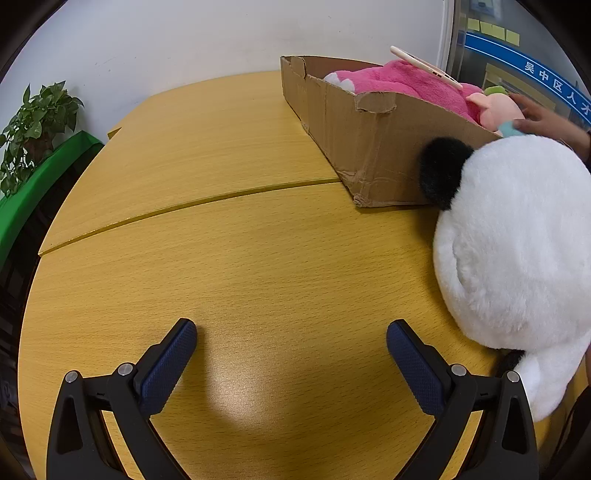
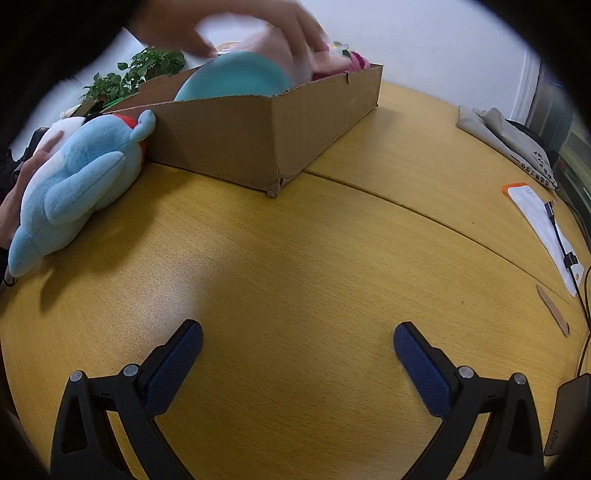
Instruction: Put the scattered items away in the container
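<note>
Yellow wood table (image 1: 229,258) is carrying a cardboard box (image 1: 373,147), already holding a pink plush (image 1: 406,83). Both the left gripper (image 1: 291,354) and right gripper (image 2: 298,356) are hovering low with fingers spread wide, grasping nothing. A panda plush (image 1: 517,251) and a blue plush (image 2: 74,177) are lying outside, touching the box wall. A bare hand (image 2: 255,22) is reaching in (blurred), so a gripper heading there is risking a collision.
</note>
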